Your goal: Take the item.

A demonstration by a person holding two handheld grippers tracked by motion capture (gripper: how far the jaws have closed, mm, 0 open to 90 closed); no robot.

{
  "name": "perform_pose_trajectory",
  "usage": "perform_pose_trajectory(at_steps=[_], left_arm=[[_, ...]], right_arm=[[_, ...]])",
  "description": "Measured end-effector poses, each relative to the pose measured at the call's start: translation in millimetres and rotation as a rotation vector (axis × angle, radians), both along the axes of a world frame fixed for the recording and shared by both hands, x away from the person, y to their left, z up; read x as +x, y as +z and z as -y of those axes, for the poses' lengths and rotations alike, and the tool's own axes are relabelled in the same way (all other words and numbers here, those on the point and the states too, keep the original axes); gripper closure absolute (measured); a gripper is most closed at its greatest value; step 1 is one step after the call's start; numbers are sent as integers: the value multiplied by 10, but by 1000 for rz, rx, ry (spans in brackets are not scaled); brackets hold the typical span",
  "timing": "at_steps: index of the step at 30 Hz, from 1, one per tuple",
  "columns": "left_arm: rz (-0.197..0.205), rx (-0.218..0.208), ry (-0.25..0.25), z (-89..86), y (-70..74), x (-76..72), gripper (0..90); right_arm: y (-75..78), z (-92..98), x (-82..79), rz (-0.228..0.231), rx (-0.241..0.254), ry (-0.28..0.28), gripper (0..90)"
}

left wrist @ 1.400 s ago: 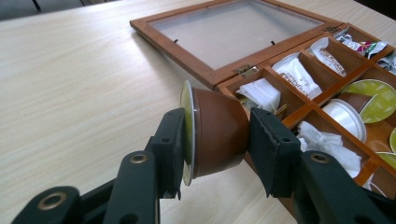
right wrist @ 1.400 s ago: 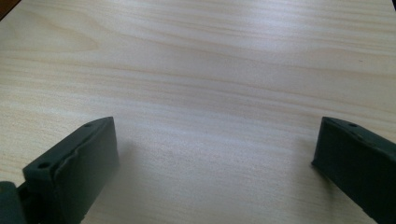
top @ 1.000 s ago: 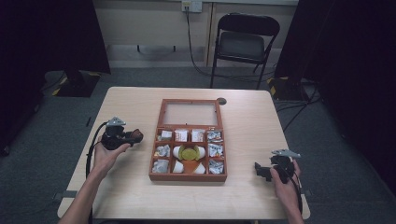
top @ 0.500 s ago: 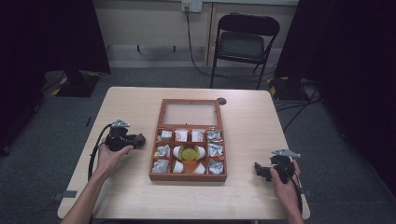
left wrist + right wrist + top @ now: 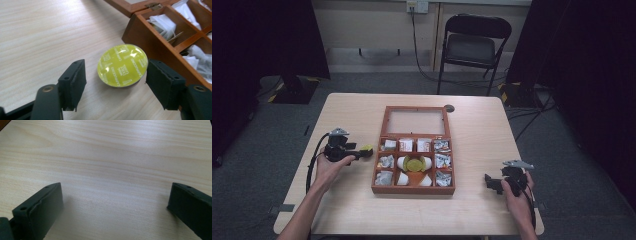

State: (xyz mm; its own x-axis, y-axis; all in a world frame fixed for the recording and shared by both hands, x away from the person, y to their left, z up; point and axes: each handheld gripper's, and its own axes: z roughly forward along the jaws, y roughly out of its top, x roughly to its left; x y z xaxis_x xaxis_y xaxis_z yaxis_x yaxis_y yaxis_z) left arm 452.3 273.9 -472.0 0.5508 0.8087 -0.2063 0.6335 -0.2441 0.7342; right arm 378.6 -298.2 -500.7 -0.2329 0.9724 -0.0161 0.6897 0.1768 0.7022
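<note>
A yellow-green coffee capsule (image 5: 122, 65) lies on the wooden table just left of the open wooden box (image 5: 412, 190), foil lid up. My left gripper (image 5: 116, 76) straddles it. Its jaws have just been opening, and the capsule sits loose between them with a gap on the left side. In the high view the capsule (image 5: 367, 148) shows at the tips of the left gripper (image 5: 363, 153). My right gripper (image 5: 488, 182) rests near the table's front right with its jaws wide apart over bare wood (image 5: 115, 200).
The box wall (image 5: 140, 32) stands close to the right of the capsule. Its compartments hold white sachets (image 5: 405, 145) and a yellow-green capsule (image 5: 414, 163) in the middle; the glass lid (image 5: 414, 121) lies open behind. A folding chair (image 5: 472, 47) stands beyond the table.
The left gripper's jaws have spread apart, and the yellow-green capsule now shows free at their tips. Both hands have stayed where they were.
</note>
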Motion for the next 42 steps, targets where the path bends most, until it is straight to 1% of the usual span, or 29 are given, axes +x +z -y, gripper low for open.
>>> perform_pose_trajectory(at_steps=[4, 6, 7, 11, 12, 15, 18, 19, 20, 21, 22, 23, 24, 25, 26, 27, 29, 30, 32, 34, 36, 38, 40, 42], left_arm=[[12, -1, -10, -8, 30, -8, 268], [15, -9, -4, -13, 39, -12, 253], [18, -9, -7, -17, 45, -13, 226], [23, -17, -9, -16, 75, -26, 207], [24, -15, -18, -18, 89, -37, 208], [44, 0, -17, -28, 147, -96, 207], [53, -14, -11, -63, 198, -155, 206], [61, 14, -1, -78, 228, -198, 206], [61, 14, -1, -78, 228, -198, 202], [64, 27, -3, -86, 250, -244, 202], [64, 27, -3, -86, 250, -244, 202], [56, 2, -23, -120, 273, -286, 202], [56, 2, -23, -120, 273, -286, 202], [64, 18, -11, -138, 292, -310, 202], [71, 21, -2, -165, 310, -336, 194], [74, 15, 0, -196, 325, -362, 191], [63, 23, 14, -254, 335, -408, 191], [58, 17, 14, -287, 331, -426, 191], [55, 37, 31, -350, 322, -461, 186], [51, 35, 44, -407, 313, -502, 183], [60, 42, 45, -460, 309, -554, 183], [60, 48, 51, -514, 303, -601, 181], [52, 48, 64, -565, 284, -637, 179], [44, 59, 70, -605, 249, -666, 180]], right_arm=[[0, 0, 0, 0, 0, 0, 0], [0, 0, 0, 0, 0, 0, 0], [0, 0, 0, 0, 0, 0, 0], [0, 0, 0, 0, 0, 0, 0], [0, 0, 0, 0, 0, 0, 0], [0, 0, 0, 0, 0, 0, 0], [0, 2, 2, 0, 0, 2, 0], [0, 2, 2, 0, 0, 3, 0], [0, 2, 2, 0, 0, 3, 0], [0, 3, 3, 0, 0, 4, 0], [0, 3, 3, 0, 0, 4, 0], [0, 3, 4, 0, 0, 4, 0], [0, 3, 4, 0, 0, 4, 0], [0, 3, 3, 0, 0, 4, 0], [0, 3, 4, 0, 0, 4, 0], [0, 3, 4, 0, 0, 4, 0], [0, 3, 4, 0, 0, 4, 0], [0, 3, 4, 0, 0, 4, 0], [0, 3, 4, 0, 0, 4, 0], [0, 3, 4, 0, 0, 4, 0], [0, 3, 4, 0, 0, 4, 0], [0, 3, 4, 0, 0, 5, 0], [0, 3, 4, 0, 0, 4, 0], [0, 3, 4, 0, 0, 4, 0]])
